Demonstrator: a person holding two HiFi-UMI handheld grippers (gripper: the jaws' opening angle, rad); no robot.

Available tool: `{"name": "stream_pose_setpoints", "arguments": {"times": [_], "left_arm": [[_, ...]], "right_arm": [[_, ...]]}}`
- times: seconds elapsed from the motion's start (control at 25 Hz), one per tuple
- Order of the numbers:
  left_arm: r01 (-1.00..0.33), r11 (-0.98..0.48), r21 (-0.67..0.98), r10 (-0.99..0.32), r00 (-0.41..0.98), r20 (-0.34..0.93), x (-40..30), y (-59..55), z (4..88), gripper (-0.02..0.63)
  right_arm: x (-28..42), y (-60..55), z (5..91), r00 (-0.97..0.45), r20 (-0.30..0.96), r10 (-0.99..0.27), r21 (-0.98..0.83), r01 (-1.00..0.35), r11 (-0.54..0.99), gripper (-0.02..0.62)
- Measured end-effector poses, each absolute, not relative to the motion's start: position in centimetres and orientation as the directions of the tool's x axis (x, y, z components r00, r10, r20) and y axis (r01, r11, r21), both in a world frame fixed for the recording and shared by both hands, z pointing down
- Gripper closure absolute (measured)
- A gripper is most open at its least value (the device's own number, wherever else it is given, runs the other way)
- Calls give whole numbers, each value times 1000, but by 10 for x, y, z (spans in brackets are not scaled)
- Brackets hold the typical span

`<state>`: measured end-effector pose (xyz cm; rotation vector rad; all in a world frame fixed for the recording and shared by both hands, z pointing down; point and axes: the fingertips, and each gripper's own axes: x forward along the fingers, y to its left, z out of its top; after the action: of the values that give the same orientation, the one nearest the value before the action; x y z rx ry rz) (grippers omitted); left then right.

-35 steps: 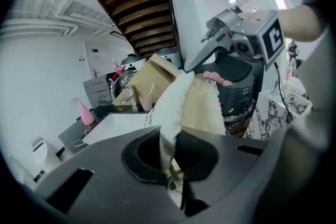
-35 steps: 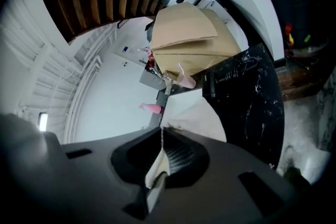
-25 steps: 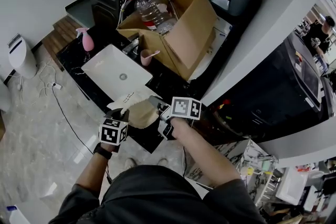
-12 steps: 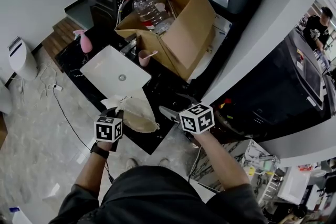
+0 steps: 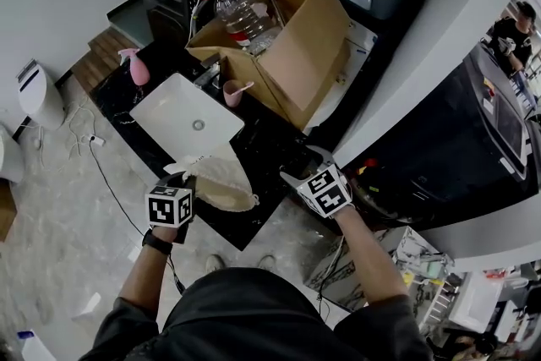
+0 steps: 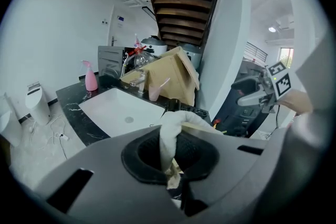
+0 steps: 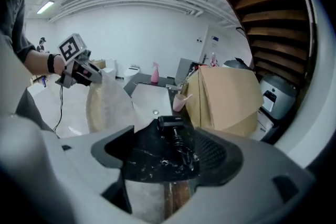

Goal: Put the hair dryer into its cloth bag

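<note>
My left gripper [image 5: 188,179] is shut on the top edge of the beige cloth bag [image 5: 221,183], which hangs over the front edge of the black counter [image 5: 262,139]. In the left gripper view a fold of the bag [image 6: 172,131] rises from between the closed jaws. My right gripper [image 5: 303,165] is to the right of the bag and apart from it, its jaws opening with nothing between them. The right gripper view looks down on the black hair dryer [image 7: 173,131], which lies with its cord on the counter beyond the jaws. It also shows the bag [image 7: 107,105] and left gripper [image 7: 94,75] at the left.
A white sink basin [image 5: 188,114] is set in the counter, with a pink cup [image 5: 232,91] and a pink spray bottle [image 5: 138,66] beside it. Behind stands an open cardboard box [image 5: 296,46] holding a large water bottle [image 5: 241,13]. A person [image 5: 511,34] stands far right.
My right gripper has let go of the bag, opened wide, rolled and swung away to the right. The left gripper stays where it was, gripping the bag, which now hangs from it alone.
</note>
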<state>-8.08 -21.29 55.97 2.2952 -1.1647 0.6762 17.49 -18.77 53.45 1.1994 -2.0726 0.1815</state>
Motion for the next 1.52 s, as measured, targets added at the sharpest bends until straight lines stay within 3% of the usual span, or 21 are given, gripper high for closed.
{"name": "stream_pose_setpoints", "arguments": {"times": [0.92,1.32,1.52], "left_arm": [[-862,-454,226,-598,483,639,-74,-204,559,600],[-864,-439,246,-595,485,641,-71,-197,559,600],[-864,-436,254,-589,487,645,-73,-194,559,600]], "right_arm": [[194,-313,684,-231,849,-475,233,-644,728,249],[196,-336,742,-203,911,-359,158,-633,758,250],[197,-335,769,-234,940,-247,27,-673,739,250]]}}
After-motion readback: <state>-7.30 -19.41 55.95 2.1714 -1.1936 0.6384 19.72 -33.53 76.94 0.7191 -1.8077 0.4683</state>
